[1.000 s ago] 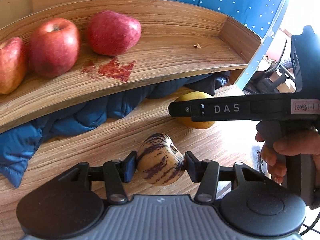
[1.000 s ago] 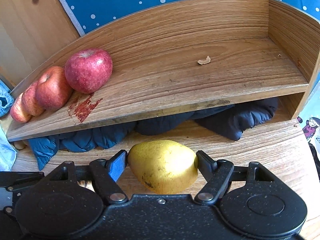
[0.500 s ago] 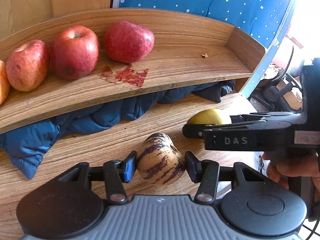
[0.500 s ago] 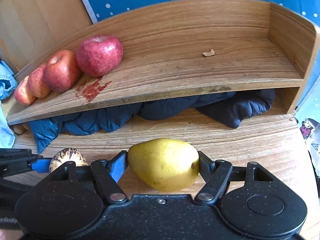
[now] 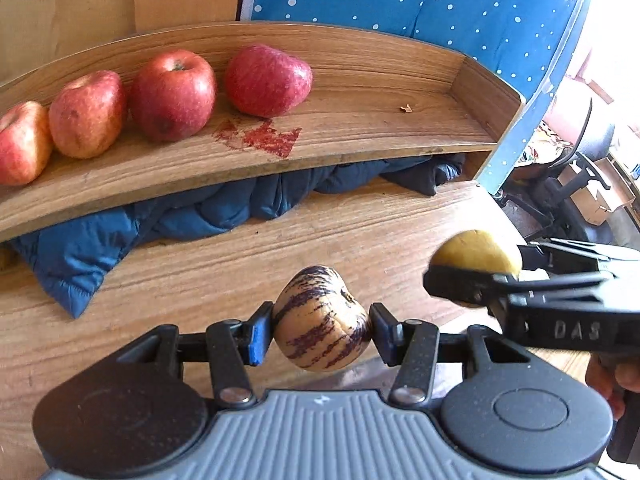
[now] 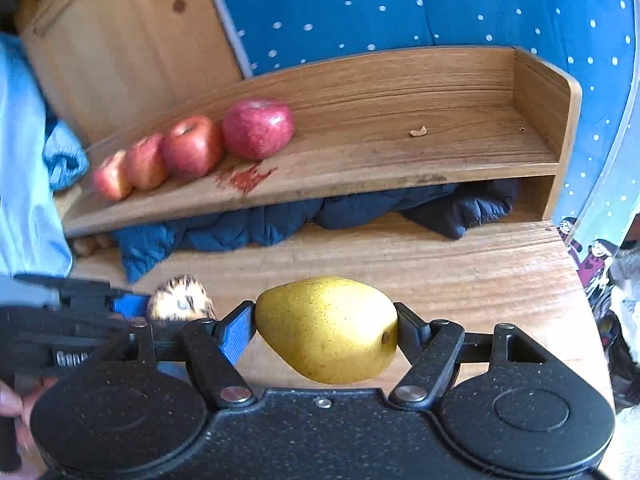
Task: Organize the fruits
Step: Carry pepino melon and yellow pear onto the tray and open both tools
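My left gripper [image 5: 322, 332] is shut on a cream fruit with purple stripes [image 5: 322, 320], held above the wooden table [image 5: 200, 280]. My right gripper [image 6: 324, 330] is shut on a yellow pear [image 6: 328, 328]. The right gripper [image 5: 480, 276] with the pear [image 5: 476, 252] shows at the right of the left wrist view. The striped fruit [image 6: 180, 304] and left gripper show at the left of the right wrist view. Several red apples [image 5: 172, 94] [image 6: 258, 126] sit in a row on the left part of the curved wooden shelf [image 5: 380, 120] [image 6: 440, 144].
A dark blue padded jacket [image 5: 180, 220] [image 6: 280, 224] is stuffed under the shelf. A red stain [image 5: 264, 136] marks the shelf beside the apples. A blue dotted cloth [image 6: 400, 8] hangs behind. The table's right edge [image 6: 580, 300] drops off near a chair [image 5: 568, 184]. A hand [image 5: 612, 376] holds the right gripper.
Both grippers have pulled back from the shelf, each still holding its fruit. The shelf looks farther away and more apples have come into view.
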